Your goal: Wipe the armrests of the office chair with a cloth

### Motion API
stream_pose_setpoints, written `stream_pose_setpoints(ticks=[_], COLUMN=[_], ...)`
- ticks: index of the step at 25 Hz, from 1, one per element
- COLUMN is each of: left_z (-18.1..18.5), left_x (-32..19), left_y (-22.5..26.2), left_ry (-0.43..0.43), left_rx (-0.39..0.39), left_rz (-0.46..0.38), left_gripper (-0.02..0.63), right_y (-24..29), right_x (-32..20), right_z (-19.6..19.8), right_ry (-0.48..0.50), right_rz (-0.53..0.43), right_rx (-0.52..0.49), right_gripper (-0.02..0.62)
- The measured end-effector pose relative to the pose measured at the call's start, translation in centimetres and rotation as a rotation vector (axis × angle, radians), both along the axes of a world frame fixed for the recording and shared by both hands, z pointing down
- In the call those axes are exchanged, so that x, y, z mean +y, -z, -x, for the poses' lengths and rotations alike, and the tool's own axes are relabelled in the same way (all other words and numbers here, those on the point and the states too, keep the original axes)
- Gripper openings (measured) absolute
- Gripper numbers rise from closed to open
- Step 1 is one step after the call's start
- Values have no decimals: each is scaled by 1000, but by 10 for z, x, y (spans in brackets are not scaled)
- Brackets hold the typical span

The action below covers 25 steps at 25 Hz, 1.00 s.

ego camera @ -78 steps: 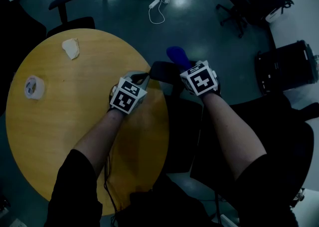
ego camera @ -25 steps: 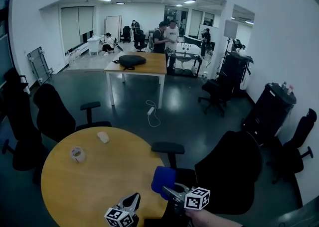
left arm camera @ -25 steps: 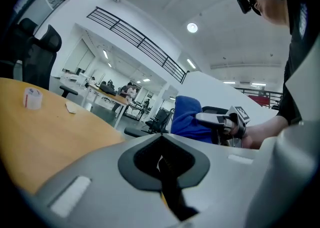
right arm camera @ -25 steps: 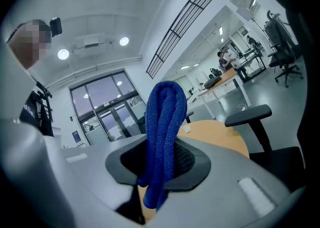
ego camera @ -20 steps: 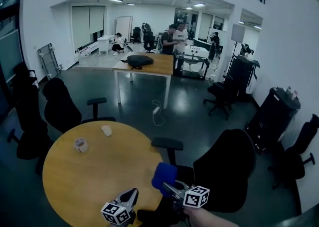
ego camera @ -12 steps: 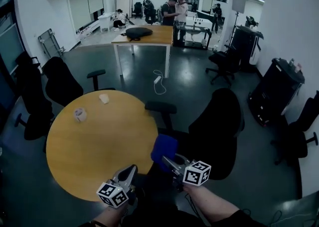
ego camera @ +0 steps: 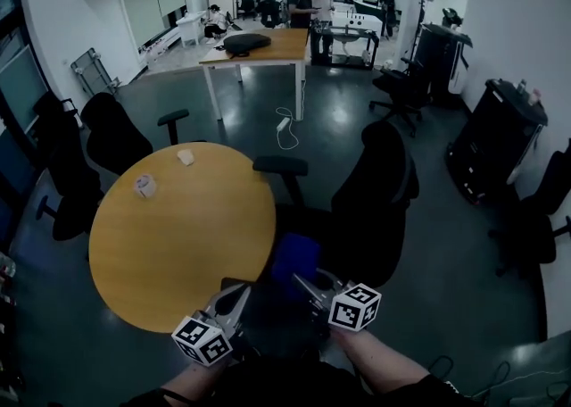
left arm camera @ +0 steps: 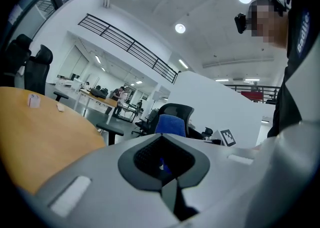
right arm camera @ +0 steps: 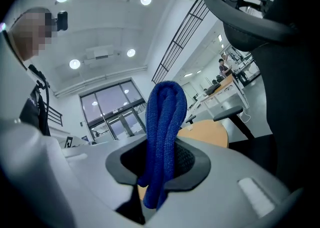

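Note:
The black office chair (ego camera: 379, 191) stands beside the round wooden table (ego camera: 178, 236), its near armrest (ego camera: 278, 165) toward the table. My right gripper (ego camera: 303, 280) is shut on a folded blue cloth (ego camera: 293, 258), held in the air short of the chair seat. In the right gripper view the cloth (right arm camera: 165, 137) stands up out of the jaws, with the chair (right arm camera: 280, 72) close at the right. My left gripper (ego camera: 241, 291) hovers at the table's near edge, shut and holding nothing. The left gripper view shows the cloth (left arm camera: 171, 124) and the armrest (left arm camera: 111, 128) beyond the jaws.
A tape roll (ego camera: 144, 186) and a small white wad (ego camera: 186, 156) lie on the table's far side. Other black chairs (ego camera: 116, 137) stand at the left. A black bin (ego camera: 486, 142) is at the right. A rectangular table (ego camera: 259, 48) and standing people are at the back.
The head view rose from looking straight down at the armrest to the room, then tipped partly down. Both grippers are now back from the armrest. The cloth stays in the right gripper.

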<state>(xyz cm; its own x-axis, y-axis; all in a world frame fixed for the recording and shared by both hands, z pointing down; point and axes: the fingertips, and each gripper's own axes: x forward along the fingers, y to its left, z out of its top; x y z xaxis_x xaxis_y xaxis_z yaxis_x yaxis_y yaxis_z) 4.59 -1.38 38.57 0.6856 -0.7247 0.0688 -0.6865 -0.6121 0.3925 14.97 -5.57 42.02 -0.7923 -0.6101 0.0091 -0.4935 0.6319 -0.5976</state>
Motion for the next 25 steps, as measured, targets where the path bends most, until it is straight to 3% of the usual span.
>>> stream_pose_setpoints(ticks=[6, 17, 25], left_z=[-2, 69, 95], left_x=[13, 60, 103], left_y=[-5, -24, -37], left_ry=[-89, -210, -245], left_rx=[20, -6, 35], left_rz=[3, 30, 80], left_gripper=[12, 12, 12], right_y=[0, -2, 1], right_x=[23, 90, 155], right_z=[7, 86, 117], right_ry=[-53, -157, -168], right_rz=[-3, 4, -5], right_rx=[32, 79, 153], right_gripper=[94, 94, 94])
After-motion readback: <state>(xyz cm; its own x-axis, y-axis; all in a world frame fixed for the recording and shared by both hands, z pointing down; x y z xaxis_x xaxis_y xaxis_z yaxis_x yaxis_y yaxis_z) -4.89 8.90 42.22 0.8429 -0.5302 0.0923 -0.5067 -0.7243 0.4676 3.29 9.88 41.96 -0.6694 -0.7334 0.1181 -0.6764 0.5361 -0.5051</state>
